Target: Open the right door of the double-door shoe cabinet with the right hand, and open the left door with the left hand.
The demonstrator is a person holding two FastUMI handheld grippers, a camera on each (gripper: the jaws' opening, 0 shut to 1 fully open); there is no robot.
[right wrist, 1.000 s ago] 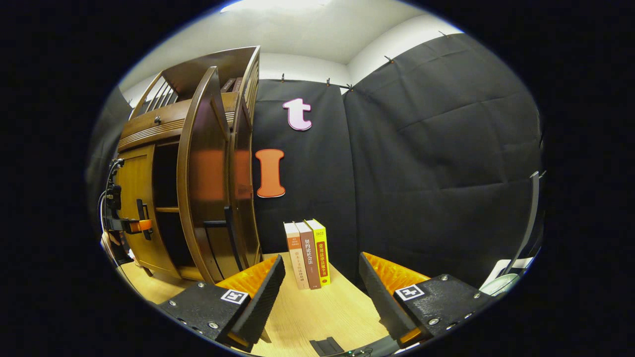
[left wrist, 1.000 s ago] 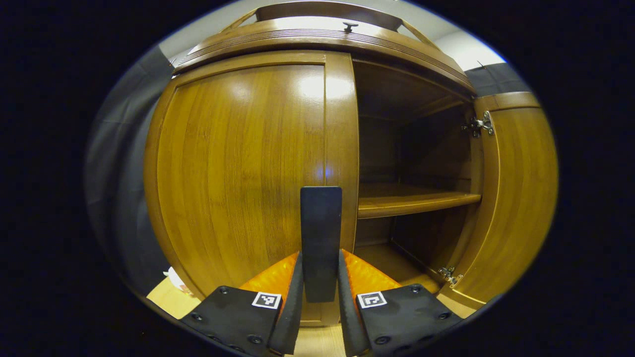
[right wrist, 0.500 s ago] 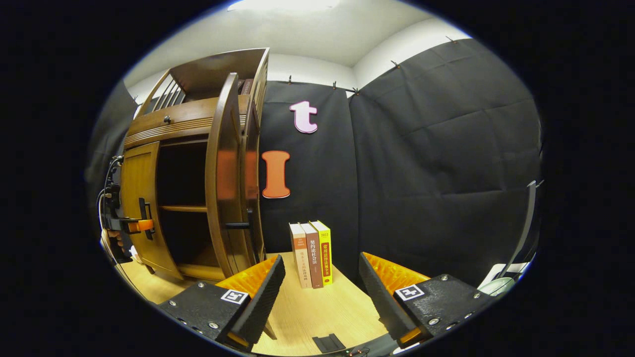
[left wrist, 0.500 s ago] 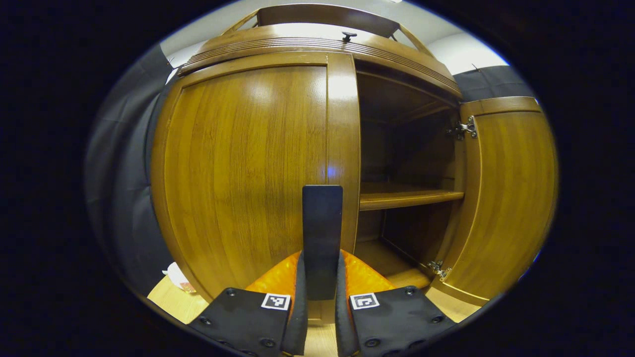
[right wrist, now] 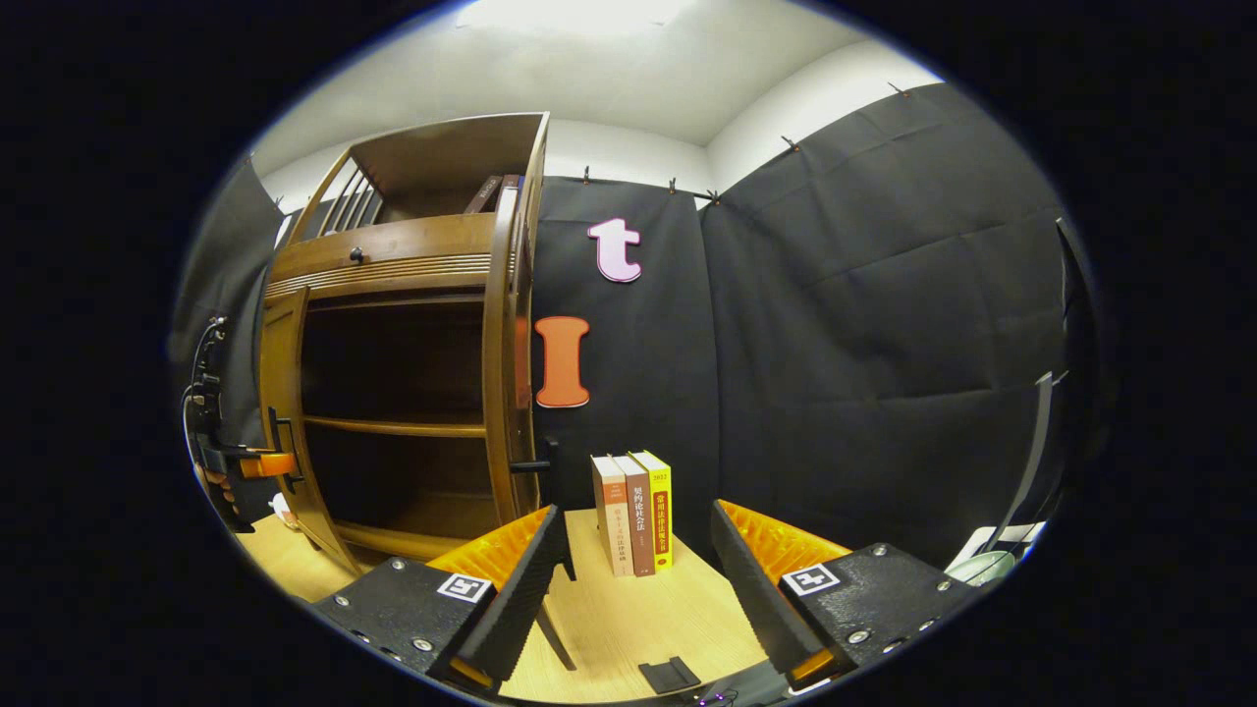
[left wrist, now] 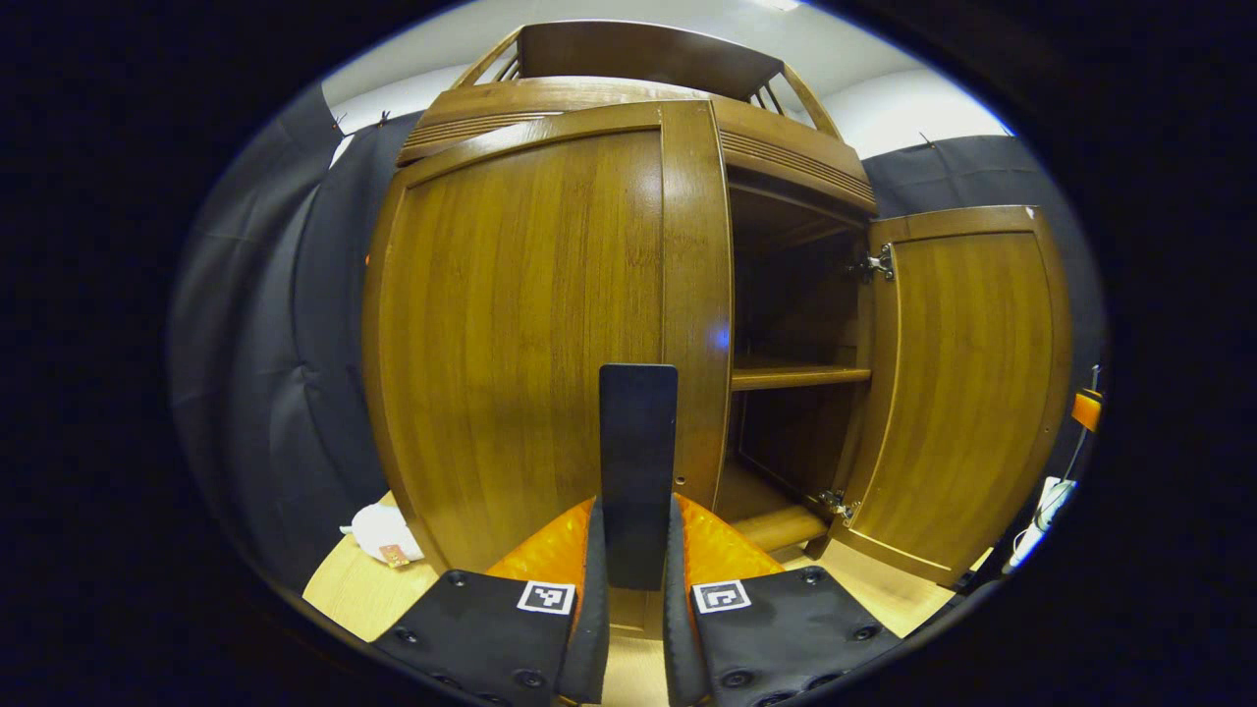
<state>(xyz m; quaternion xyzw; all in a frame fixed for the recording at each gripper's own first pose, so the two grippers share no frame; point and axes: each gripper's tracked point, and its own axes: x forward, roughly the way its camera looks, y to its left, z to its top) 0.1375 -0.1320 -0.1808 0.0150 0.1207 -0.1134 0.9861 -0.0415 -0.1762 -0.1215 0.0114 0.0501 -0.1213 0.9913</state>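
Observation:
The wooden shoe cabinet's left door [left wrist: 520, 324] stands partly swung out. My left gripper [left wrist: 635, 513] is shut on its black upright handle [left wrist: 638, 442]. The right door [left wrist: 967, 383] stands wide open, baring a dark interior with a shelf [left wrist: 795, 376]. In the right gripper view my right gripper [right wrist: 636, 520] is open with nothing between its fingers, off to the right of the cabinet. From there the right door [right wrist: 503, 373] shows edge-on with its black handle [right wrist: 535, 464] sticking out. The left gripper [right wrist: 257, 463] shows far left on the left door [right wrist: 280, 393].
Three upright books [right wrist: 638, 511] stand on the light wooden table [right wrist: 628, 619] beside the cabinet, against the black cloth wall. A small black piece [right wrist: 668, 676] lies near the table's front edge. A white bundle [left wrist: 381, 530] lies on the table left of the cabinet.
The left door has swung farther out with my left gripper holding its handle. The right door has swung wider open. My right gripper stays open, away from the door.

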